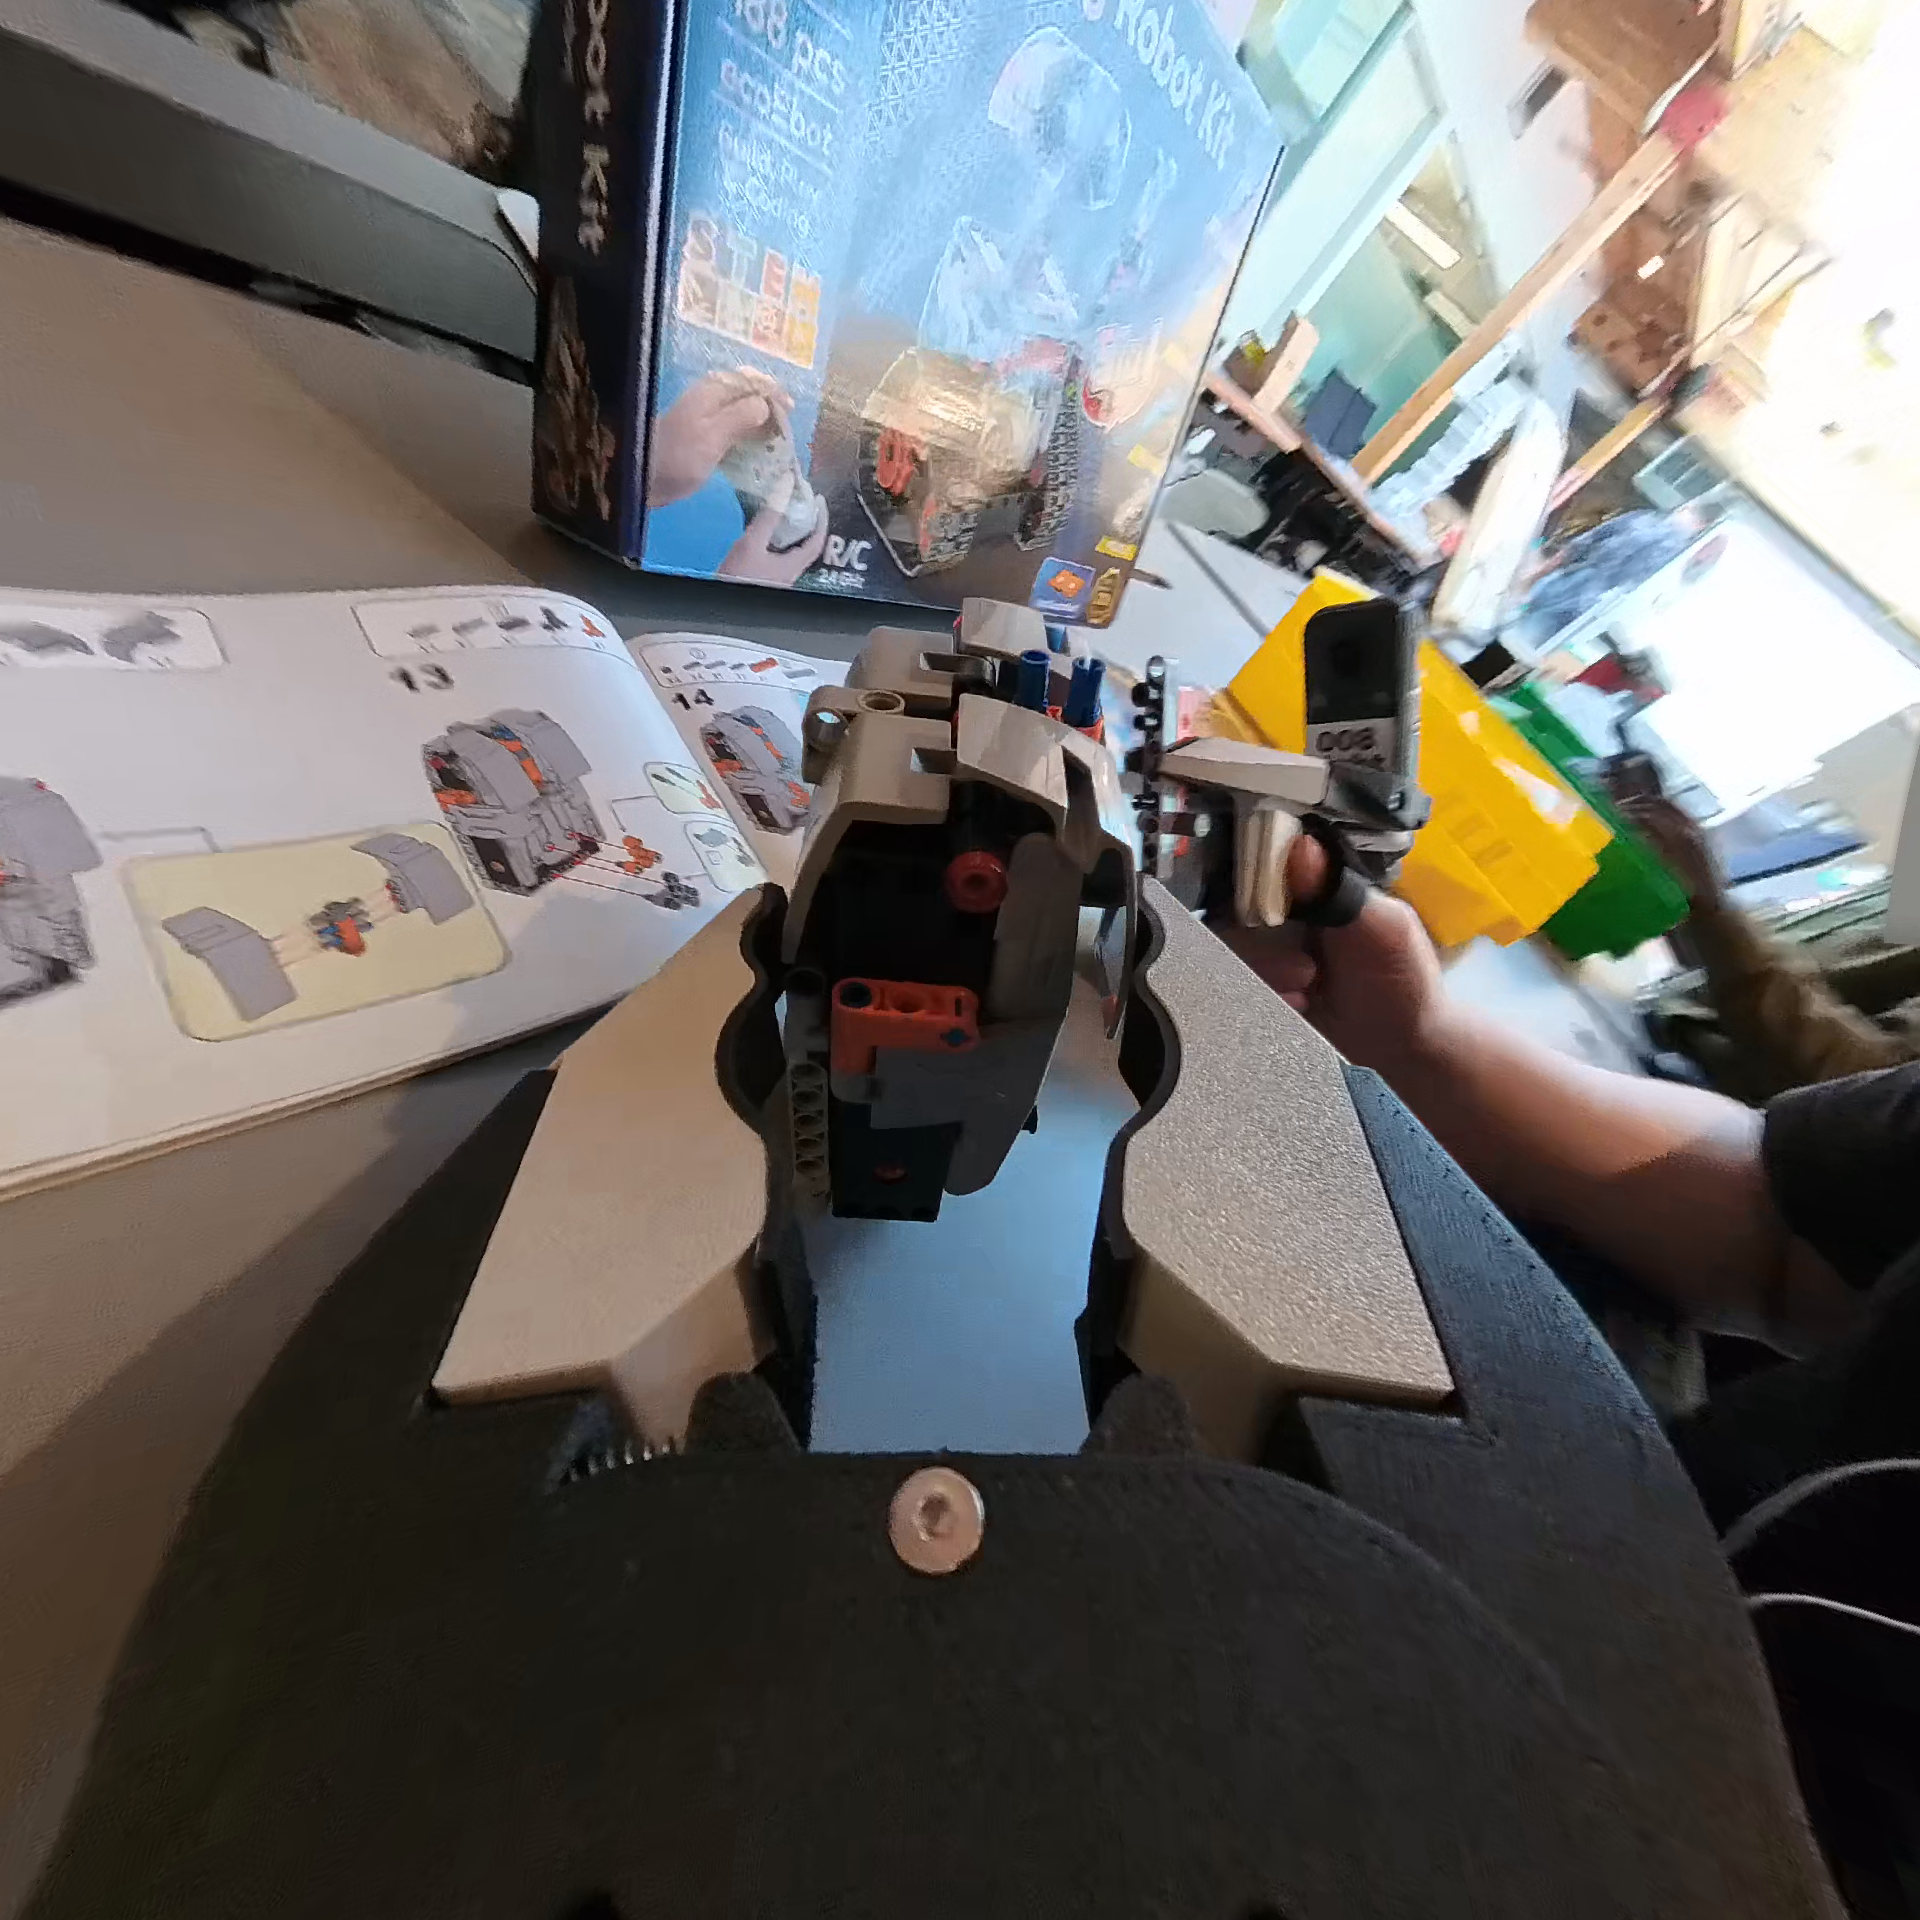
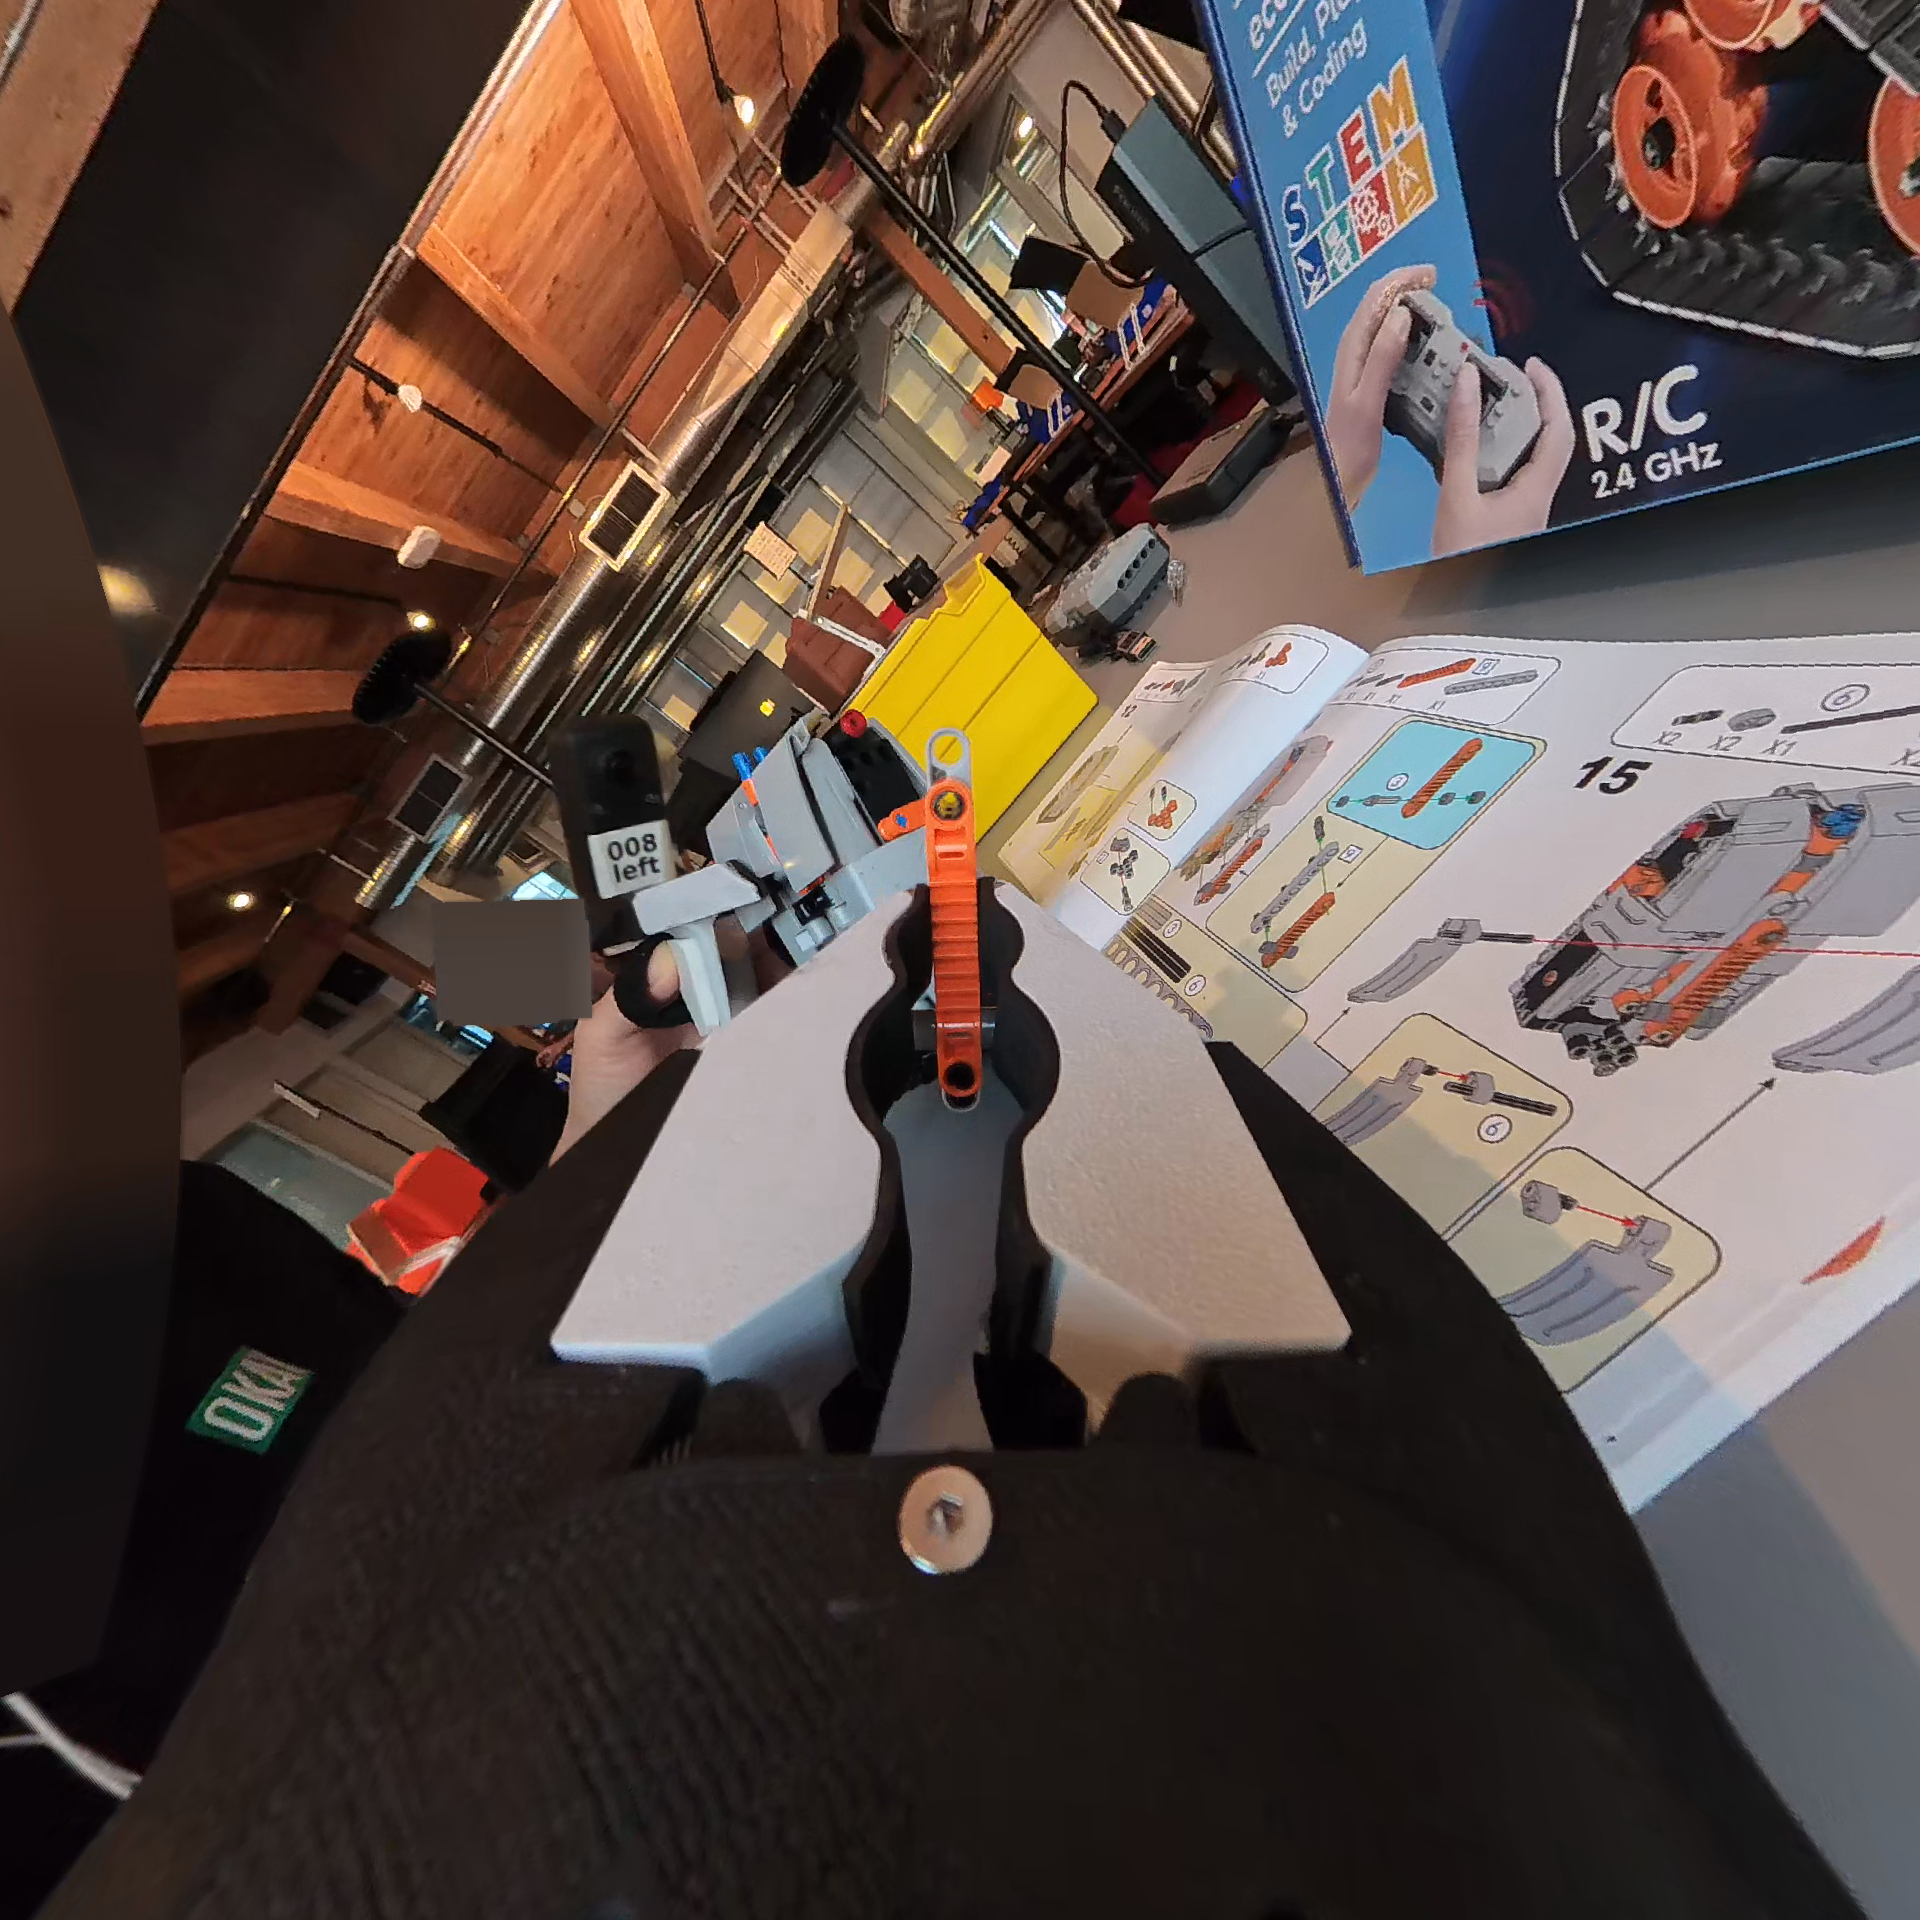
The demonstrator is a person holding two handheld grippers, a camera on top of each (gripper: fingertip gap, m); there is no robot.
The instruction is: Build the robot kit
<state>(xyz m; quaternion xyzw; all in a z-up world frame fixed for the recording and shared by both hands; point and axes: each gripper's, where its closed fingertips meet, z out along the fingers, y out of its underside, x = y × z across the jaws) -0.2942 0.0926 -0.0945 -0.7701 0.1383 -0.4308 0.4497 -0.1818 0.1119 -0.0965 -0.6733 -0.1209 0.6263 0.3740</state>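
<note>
My left gripper (image 1: 940,935) is shut on a grey, black and orange brick-built robot body (image 1: 935,935) and holds it above the table. The same model shows in the right wrist view (image 2: 800,831), held by the far gripper with a hand on it. My right gripper (image 2: 951,935) is shut on an orange toothed beam (image 2: 953,935) joined to a grey beam (image 2: 948,764) by a pin, standing upright between the fingers. In the left wrist view the right gripper (image 1: 1278,821) sits just right of the model, with a black beam part (image 1: 1151,769) at its tip.
An open instruction booklet (image 1: 312,831) lies on the grey table (image 1: 156,468); it also shows in the right wrist view (image 2: 1507,935). A blue kit box (image 1: 914,291) stands behind it. Yellow (image 1: 1486,810) and green (image 1: 1621,894) bins stand at the right. The grippers' ends are close to 12 centimetres from one another.
</note>
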